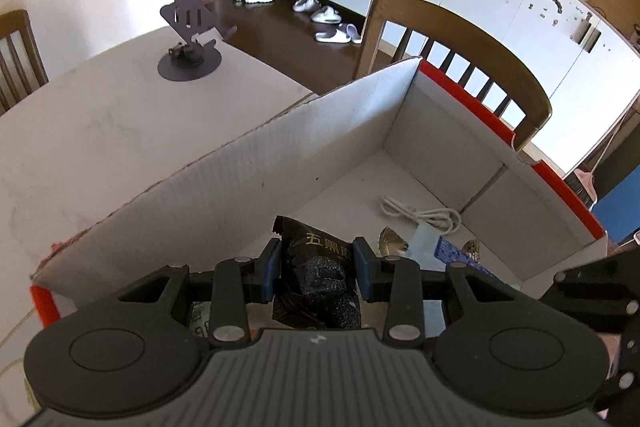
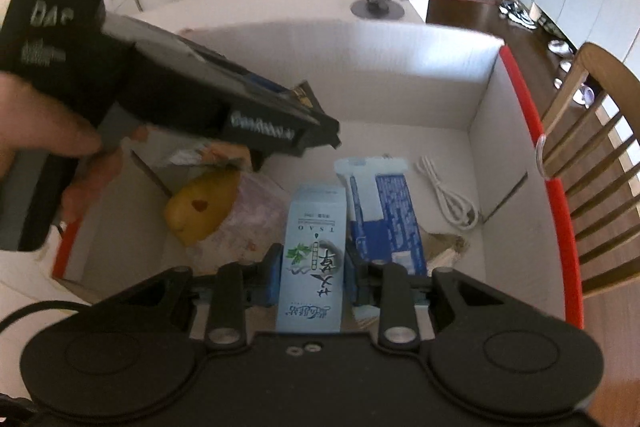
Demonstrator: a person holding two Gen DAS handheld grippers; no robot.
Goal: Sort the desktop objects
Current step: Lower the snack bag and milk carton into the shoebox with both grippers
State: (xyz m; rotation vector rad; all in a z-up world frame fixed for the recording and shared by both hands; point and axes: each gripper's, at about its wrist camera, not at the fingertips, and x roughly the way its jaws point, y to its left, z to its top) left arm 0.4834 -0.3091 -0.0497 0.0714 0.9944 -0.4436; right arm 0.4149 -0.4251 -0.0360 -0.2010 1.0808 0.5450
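My left gripper point(image 1: 317, 269) is shut on a black snack packet point(image 1: 316, 267) with gold characters, held over the near end of a white cardboard box point(image 1: 248, 171) with a red rim. My right gripper point(image 2: 310, 273) is shut on a pale blue carton point(image 2: 314, 263) with a leaf print, above the same box point(image 2: 360, 75). The right wrist view shows a person's hand carrying the left gripper's body point(image 2: 168, 99) over the box's left side. Inside lie a blue-and-white pack point(image 2: 384, 215), a coiled white cable point(image 2: 452, 203) and a yellow object point(image 2: 204, 211) on clear plastic.
A dark phone stand point(image 1: 190, 43) sits on the pale table point(image 1: 100, 123) beyond the box. Wooden chairs point(image 1: 460, 43) stand at the table's far edges. In the left wrist view the white cable point(image 1: 424, 215) lies on the box floor by the far wall.
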